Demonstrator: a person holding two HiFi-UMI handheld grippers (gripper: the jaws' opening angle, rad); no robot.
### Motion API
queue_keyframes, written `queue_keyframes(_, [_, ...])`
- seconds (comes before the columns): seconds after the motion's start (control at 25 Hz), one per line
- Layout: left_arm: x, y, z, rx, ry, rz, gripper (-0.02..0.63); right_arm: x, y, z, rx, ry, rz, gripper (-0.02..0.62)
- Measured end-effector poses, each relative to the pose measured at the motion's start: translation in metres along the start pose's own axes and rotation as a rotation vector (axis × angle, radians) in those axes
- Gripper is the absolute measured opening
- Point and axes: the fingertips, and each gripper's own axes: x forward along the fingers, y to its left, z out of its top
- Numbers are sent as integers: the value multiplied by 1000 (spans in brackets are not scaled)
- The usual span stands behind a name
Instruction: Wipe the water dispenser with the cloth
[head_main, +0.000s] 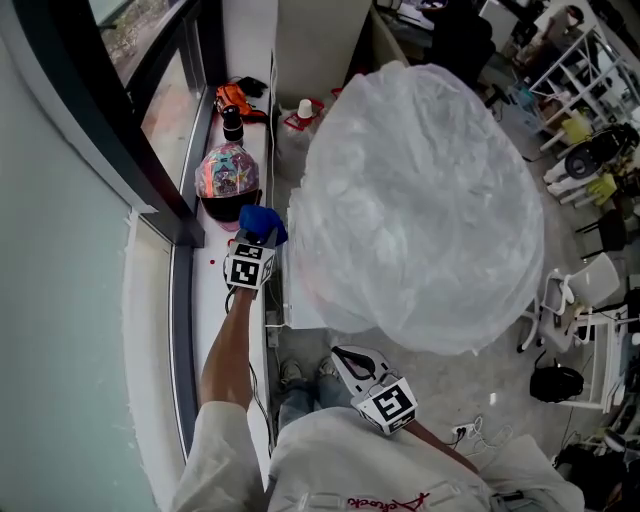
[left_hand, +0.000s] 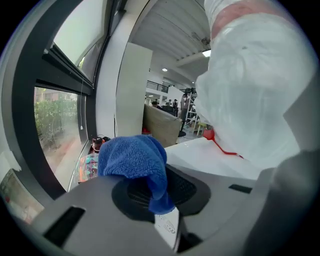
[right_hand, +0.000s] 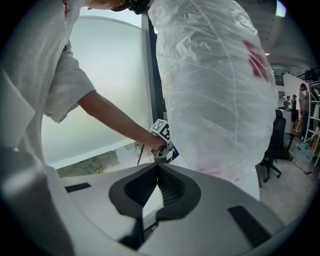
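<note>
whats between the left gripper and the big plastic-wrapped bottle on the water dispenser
Only the blue microfibre cloth, clamped in the left gripper, then the dispenser's bare white top; the left gripper view shows this.

blue cloth (left_hand: 134, 159), multicoloured helmet (head_main: 227, 172)

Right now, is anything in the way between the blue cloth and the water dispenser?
Nothing visible is in the way. The blue cloth, pinched in the left hand-held gripper, is right beside the water dispenser and its white body. The plastic-wrapped bottle sits above, not between them.
</note>
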Motion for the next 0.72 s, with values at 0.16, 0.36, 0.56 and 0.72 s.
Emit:
queue_keyframes(0.16, [19,0,3,27,32,-3,58,3,-2,-2,4,9,6,15])
queue_keyframes(0.36, [28,-6,5,72,29,-24,58,2,-8,-3,8,6,-3,14])
queue_keyframes(0.56, [20,-17,-1,92,13,-55,58,2,-7,-4,5,7,5,15])
queue_keyframes(0.72, [-2,-34,-14,88,-24,-74,58,3,-3,-1,-4,-2,18,15])
